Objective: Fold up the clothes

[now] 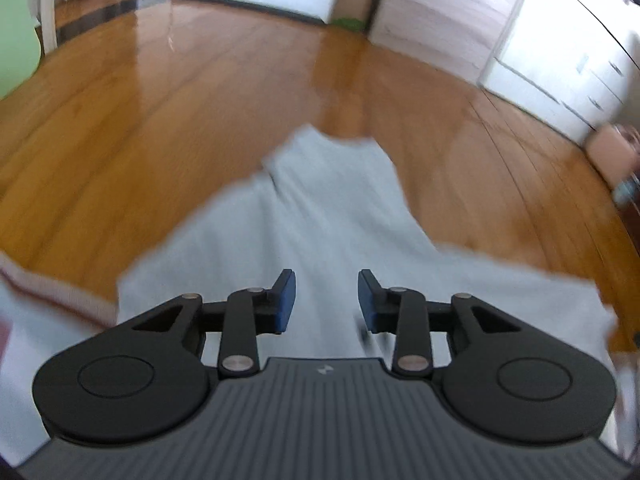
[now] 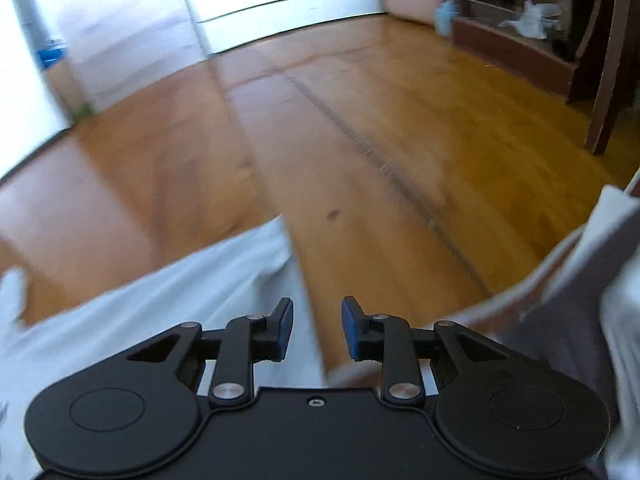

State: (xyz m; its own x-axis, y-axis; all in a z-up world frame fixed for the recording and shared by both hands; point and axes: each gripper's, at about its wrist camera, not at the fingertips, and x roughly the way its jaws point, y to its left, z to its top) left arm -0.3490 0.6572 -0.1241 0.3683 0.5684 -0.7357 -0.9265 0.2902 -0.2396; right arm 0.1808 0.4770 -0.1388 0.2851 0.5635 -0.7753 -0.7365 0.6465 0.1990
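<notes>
1. Nearest our left wrist camera is the left gripper [image 1: 327, 298], its blue-padded fingers [image 1: 287, 300] spread apart with nothing between them. It hangs over a pale grey garment [image 1: 320, 216].
2. Our right gripper [image 2: 316, 328] is likewise parted and empty. Bare wooden floor [image 2: 380, 184] shows in the gap, and the garment's edge [image 2: 180, 292] passes just under and beside its left finger.
3. The garment lies on the floor and tapers away from us to a narrow end in the left view. At the lower left of that view sits a second white cloth with a pinkish band [image 1: 48, 292]. In the right view it rises at the right border [image 2: 592, 264]. Both views are motion-blurred, so we cannot tell seams or what kind of garment it is.
4. We cannot tell whether the grey piece is spread for folding or already partly folded. The narrowing shape and the crease near the far end fit either.
5. For a clean fold, we judge that each gripper should pinch only the edge it means to carry, at matching points on either side.
6. Lifting both sides level and laying the cloth down slowly should keep wrinkles out.
7. The right pads sit at the hem line, so a careless close could miss the fabric.
</notes>
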